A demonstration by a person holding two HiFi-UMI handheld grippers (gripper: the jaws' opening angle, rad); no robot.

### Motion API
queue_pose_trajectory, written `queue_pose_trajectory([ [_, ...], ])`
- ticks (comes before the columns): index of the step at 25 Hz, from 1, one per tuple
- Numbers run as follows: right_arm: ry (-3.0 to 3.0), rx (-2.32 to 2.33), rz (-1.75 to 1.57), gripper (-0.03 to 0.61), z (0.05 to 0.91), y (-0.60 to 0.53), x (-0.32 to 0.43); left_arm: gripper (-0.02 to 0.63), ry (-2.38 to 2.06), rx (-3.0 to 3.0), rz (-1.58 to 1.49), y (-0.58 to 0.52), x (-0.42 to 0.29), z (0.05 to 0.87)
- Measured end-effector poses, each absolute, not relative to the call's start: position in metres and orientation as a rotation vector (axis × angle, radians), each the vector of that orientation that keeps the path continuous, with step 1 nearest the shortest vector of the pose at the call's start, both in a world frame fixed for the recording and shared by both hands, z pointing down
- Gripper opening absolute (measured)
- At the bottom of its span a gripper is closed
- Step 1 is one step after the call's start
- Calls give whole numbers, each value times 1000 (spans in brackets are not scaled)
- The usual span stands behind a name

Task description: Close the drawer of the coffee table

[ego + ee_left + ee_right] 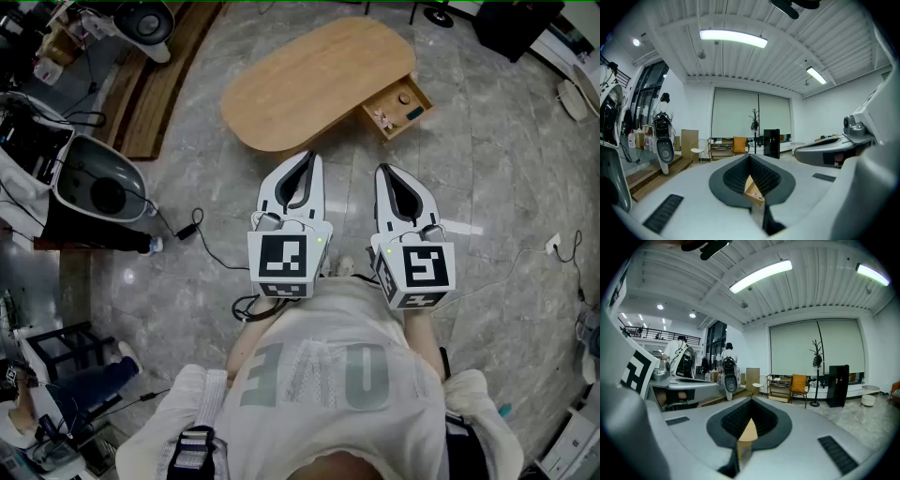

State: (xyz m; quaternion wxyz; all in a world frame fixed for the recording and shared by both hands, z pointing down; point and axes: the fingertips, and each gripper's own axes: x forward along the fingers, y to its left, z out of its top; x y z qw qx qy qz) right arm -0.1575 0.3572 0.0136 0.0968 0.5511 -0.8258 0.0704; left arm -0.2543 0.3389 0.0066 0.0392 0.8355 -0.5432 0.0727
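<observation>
Just short of the coffee table (314, 84), in the head view, the left gripper (307, 157) and right gripper (384, 172) are held side by side, tips pointed at the table. The drawer (398, 108) is seen pulled out at the table's right end, with small items (382, 116) inside. In the left gripper view, the jaws are pressed together with nothing between them. In the right gripper view, the jaws are likewise together and empty.

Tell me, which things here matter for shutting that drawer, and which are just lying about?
For the job:
coffee table
its open drawer
left gripper and right gripper, both shut and empty

Just lying about:
black cable on the floor
grey tub
small bits inside the drawer
</observation>
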Motion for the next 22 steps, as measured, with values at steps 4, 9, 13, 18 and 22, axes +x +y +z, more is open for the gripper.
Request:
queue_pose_trajectory([
  [4, -2442, 1633, 205, 5, 11, 348, -163, 8, -1663, 2560, 212, 328, -260, 3],
  [9, -2437, 1633, 198, 5, 16, 352, -164, 8, -1660, 2558, 197, 331, -263, 8],
  [13, -2418, 1638, 198, 5, 17, 345, -169, 8, -1644, 2559, 189, 322, -269, 9],
  [18, -2445, 1705, 242, 5, 15, 342, -177, 8, -1632, 2578, 167, 316, -286, 9],
  [22, -2416, 1752, 248, 5, 23, 342, -170, 8, -1620, 2620, 149, 312, -288, 13],
])
